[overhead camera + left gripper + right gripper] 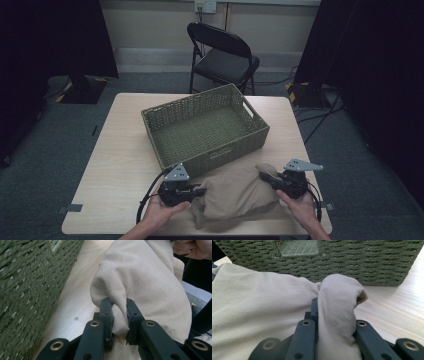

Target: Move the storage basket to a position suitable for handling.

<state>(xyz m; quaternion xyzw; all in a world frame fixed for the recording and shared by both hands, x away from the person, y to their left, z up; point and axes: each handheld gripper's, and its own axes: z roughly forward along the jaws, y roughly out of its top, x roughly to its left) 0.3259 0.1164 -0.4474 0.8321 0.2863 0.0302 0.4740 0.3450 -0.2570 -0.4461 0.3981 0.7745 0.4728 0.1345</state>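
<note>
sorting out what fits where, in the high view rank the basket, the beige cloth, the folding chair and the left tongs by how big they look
1. basket
2. beige cloth
3. folding chair, close to the cloth and farther from the camera, so these two are unsure
4. left tongs

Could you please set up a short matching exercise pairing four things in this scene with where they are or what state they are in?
Things:
1. basket
2. cloth
3. folding chair
4. left gripper

Places or states:
A. on the floor beyond the far edge of the table
B. shut on a fold of fabric
C. lies bunched on the table's near side, between the two hands
D. stands empty in the middle of the table

Pairs: 1-D, 2-C, 3-A, 4-B
</note>
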